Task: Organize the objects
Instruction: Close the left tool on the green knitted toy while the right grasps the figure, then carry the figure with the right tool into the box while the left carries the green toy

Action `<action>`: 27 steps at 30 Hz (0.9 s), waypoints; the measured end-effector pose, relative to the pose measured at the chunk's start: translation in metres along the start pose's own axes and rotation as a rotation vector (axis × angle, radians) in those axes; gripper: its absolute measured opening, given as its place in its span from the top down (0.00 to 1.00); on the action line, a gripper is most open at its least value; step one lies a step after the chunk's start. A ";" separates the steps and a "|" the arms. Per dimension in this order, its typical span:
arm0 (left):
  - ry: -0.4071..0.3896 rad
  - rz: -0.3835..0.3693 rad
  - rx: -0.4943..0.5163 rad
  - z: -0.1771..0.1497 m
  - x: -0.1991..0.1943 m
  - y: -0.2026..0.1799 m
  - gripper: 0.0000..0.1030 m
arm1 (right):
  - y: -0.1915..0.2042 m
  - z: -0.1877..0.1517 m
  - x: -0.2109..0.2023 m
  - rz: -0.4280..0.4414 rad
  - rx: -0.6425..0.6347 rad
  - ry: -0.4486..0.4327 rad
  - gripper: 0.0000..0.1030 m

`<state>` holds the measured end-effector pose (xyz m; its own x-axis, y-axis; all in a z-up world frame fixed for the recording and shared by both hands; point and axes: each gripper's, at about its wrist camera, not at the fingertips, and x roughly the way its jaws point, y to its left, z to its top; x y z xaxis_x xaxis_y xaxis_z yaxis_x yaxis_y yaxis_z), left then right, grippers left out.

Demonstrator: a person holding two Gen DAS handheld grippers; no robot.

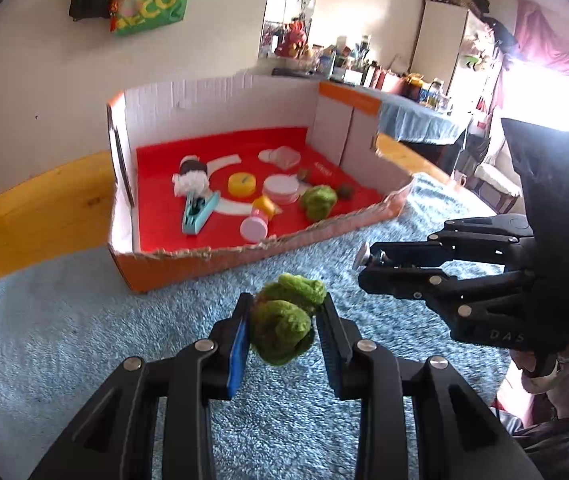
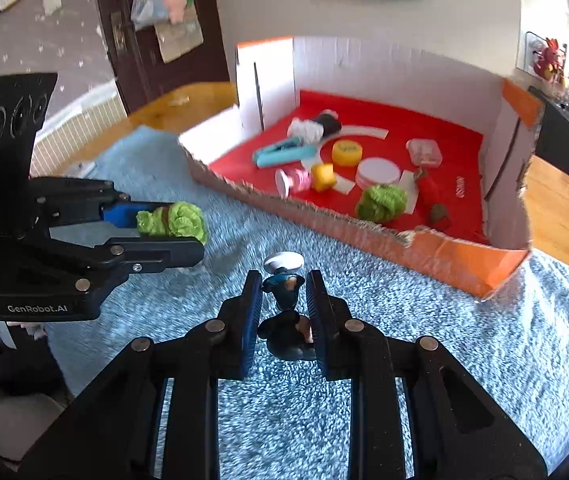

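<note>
Above the blue shag rug (image 1: 84,320) that covers the wooden table (image 1: 36,208), both tongs hang just short of the torn front wall of an orange cardboard box (image 1: 204,258) lined in red. Left gripper (image 1: 284,320): its blue-padded fingers (image 1: 238,344) are narrowed onto a green knitted toy (image 1: 284,320), which fills the gap between them and sticks out past the tips; the right wrist view shows the same toy (image 2: 172,220) clamped sideways in that gripper (image 2: 164,226). Right gripper (image 2: 284,312): closed on a small dark blue figurine with a white cap (image 2: 284,300), cap pointing toward the box; from the left wrist view only the cap (image 1: 361,258) shows beyond the black fingers, and the right gripper (image 1: 368,266) sits to the right of the left one, well apart. Box contents, all lying on the red floor: a second green knitted toy (image 1: 318,200) near the front wall, a pink bottle on its side (image 1: 254,226) touching a yellow piece (image 1: 264,205), a teal case (image 1: 200,212), a yellow round tin (image 1: 241,184), a white-lidded pink tin (image 1: 280,188), a black-and-white doll (image 1: 192,174), and a clear pink container (image 1: 284,156) toward the back wall. Motion blur softens the finer details
</note>
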<state>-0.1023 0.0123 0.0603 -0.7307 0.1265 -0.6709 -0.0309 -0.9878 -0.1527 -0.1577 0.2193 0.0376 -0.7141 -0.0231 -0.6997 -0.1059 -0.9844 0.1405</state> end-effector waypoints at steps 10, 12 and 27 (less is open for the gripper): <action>-0.035 0.011 0.005 0.006 -0.018 0.000 0.68 | 0.000 0.013 -0.034 0.011 0.027 -0.081 0.79; -0.027 0.011 -0.007 0.004 -0.017 0.003 0.68 | 0.000 0.012 -0.033 0.010 0.031 -0.074 0.79; -0.040 0.018 -0.033 0.030 -0.014 0.007 0.68 | -0.008 0.027 -0.036 0.013 0.050 -0.094 0.79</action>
<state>-0.1127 0.0003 0.0908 -0.7578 0.1039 -0.6442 0.0049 -0.9863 -0.1648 -0.1496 0.2324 0.0805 -0.7768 -0.0171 -0.6295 -0.1287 -0.9742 0.1854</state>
